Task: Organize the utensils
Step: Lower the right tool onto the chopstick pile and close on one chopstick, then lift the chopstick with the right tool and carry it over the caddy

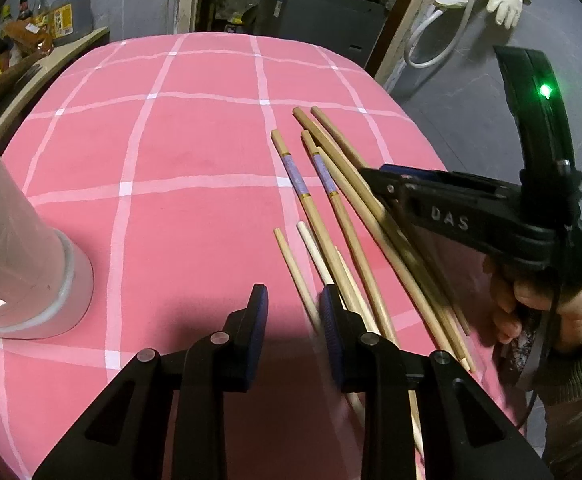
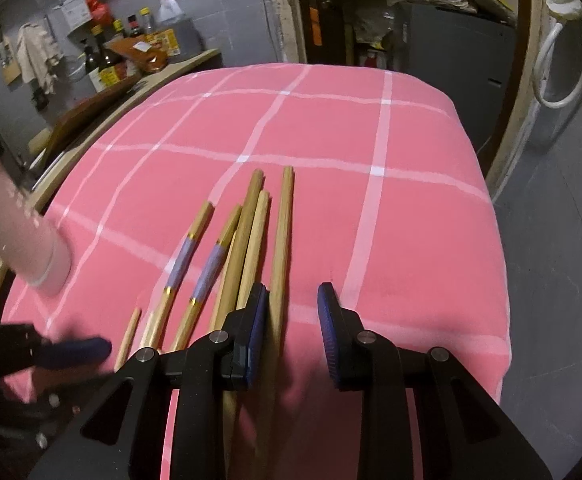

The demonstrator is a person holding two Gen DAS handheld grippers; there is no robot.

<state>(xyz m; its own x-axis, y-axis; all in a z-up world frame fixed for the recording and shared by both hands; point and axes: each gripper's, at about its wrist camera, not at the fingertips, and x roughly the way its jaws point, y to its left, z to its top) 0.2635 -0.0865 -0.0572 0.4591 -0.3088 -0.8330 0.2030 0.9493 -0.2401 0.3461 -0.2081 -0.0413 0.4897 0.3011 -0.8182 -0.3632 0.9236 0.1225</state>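
Several wooden chopsticks (image 1: 331,216) lie in a loose bundle on the pink checked tablecloth (image 1: 171,140); two have purple bands (image 1: 295,174). They also show in the right wrist view (image 2: 251,232). My left gripper (image 1: 293,312) is open and empty, just left of the near ends of the chopsticks. My right gripper (image 2: 293,316) is open, low over the bundle, with one chopstick (image 2: 283,240) between its fingers. The right gripper also shows in the left wrist view (image 1: 375,184). A pale pink utensil holder (image 1: 15,240) stands at the left and also appears in the right wrist view (image 2: 19,232).
A side shelf with sauce bottles (image 2: 107,60) stands beyond the table's left edge. The table's right edge (image 2: 495,240) drops to a grey floor. A dark cabinet (image 1: 323,16) and wooden boards stand behind the table.
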